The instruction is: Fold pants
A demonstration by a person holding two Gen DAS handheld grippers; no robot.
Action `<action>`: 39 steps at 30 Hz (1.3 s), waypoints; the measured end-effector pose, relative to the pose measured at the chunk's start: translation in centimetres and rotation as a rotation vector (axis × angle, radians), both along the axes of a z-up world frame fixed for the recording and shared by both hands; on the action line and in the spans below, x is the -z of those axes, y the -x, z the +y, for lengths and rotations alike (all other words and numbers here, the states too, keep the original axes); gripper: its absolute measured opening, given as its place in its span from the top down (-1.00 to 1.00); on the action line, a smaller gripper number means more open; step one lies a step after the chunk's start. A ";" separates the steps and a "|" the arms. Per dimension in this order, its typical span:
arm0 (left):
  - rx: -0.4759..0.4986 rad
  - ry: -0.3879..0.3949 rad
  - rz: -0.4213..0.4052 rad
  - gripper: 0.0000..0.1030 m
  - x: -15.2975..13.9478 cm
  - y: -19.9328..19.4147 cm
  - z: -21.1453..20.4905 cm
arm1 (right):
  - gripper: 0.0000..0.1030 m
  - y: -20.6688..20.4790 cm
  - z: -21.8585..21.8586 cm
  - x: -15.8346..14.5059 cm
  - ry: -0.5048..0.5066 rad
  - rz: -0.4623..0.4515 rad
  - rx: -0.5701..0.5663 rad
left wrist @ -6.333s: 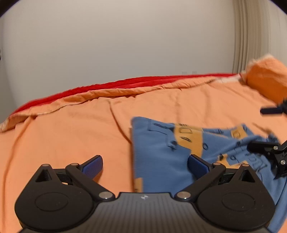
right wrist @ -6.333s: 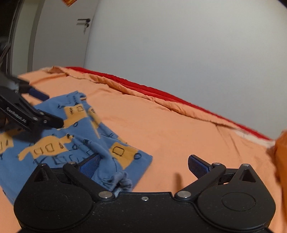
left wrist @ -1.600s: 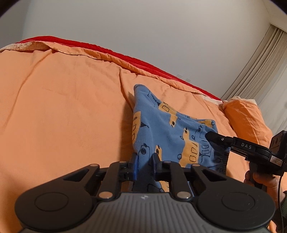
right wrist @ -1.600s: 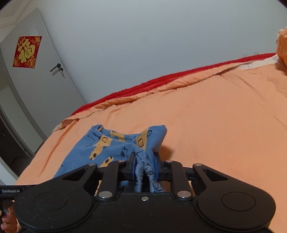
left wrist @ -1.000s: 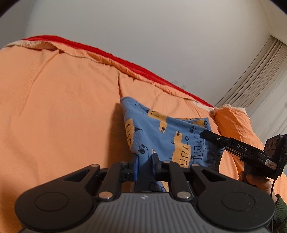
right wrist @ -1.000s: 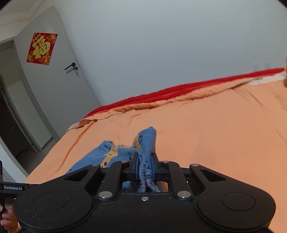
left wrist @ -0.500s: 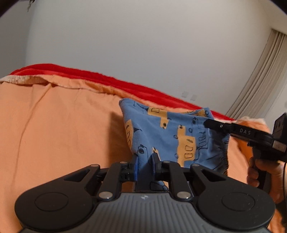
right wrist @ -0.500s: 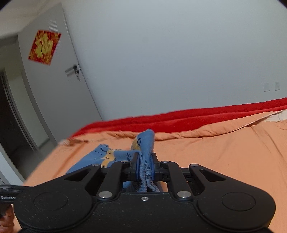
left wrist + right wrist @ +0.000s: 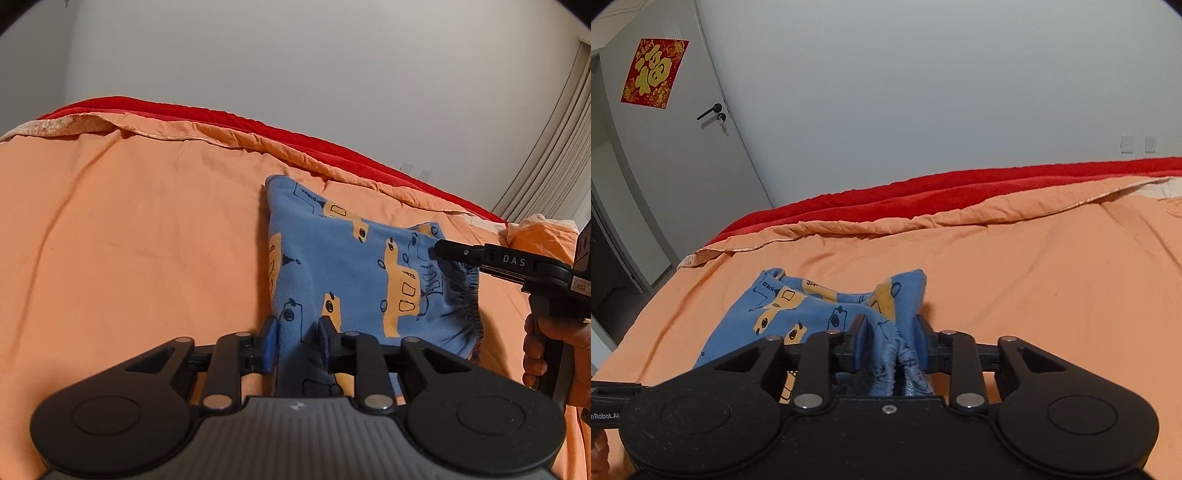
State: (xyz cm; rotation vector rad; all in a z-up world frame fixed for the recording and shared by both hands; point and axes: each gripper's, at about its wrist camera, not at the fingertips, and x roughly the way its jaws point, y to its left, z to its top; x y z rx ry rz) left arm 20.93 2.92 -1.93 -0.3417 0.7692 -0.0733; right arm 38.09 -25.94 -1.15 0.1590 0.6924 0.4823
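The blue pants (image 9: 343, 266) with yellow truck prints lie folded on the orange bedspread (image 9: 129, 240). My left gripper (image 9: 297, 341) has its jaws slightly parted around the pants' near left edge, the cloth loose between them. My right gripper (image 9: 892, 343) also has its jaws a little apart, with the gathered elastic waistband between the blue pads. The pants also show in the right wrist view (image 9: 812, 310). The right gripper also shows in the left wrist view (image 9: 437, 249), at the pants' right edge, held by a hand.
A red blanket (image 9: 258, 129) lines the bed's far edge by the white wall. An orange pillow (image 9: 543, 236) lies at the far right. A white door (image 9: 665, 147) with a red decoration stands left of the bed. Curtains (image 9: 554, 158) hang at right.
Both grippers have lowered the pants onto the bed and their jaws have parted from fully shut to slightly open. The cloth now rests flatter on the bedspread.
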 end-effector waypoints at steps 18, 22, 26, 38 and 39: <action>-0.085 -0.128 -0.229 -0.99 -7.4 6.1 -1.3 | -0.99 10.8 -1.5 -6.8 -0.061 -0.262 0.081; -0.093 -0.148 -0.280 -0.99 -8.6 8.9 -1.5 | -0.99 14.6 -1.6 -7.9 -0.042 -0.308 0.088; -0.097 -0.181 -0.309 -0.99 -9.1 12.0 -1.6 | -0.99 18.7 -1.3 -8.3 -0.008 -0.319 0.084; -0.100 -0.218 -0.302 -0.99 -8.6 18.5 -1.7 | -0.99 27.6 0.1 -8.5 0.070 -0.360 0.095; -0.099 -0.223 -0.300 -0.99 -8.4 18.6 -1.7 | -0.99 27.9 0.1 -8.3 0.072 -0.358 0.102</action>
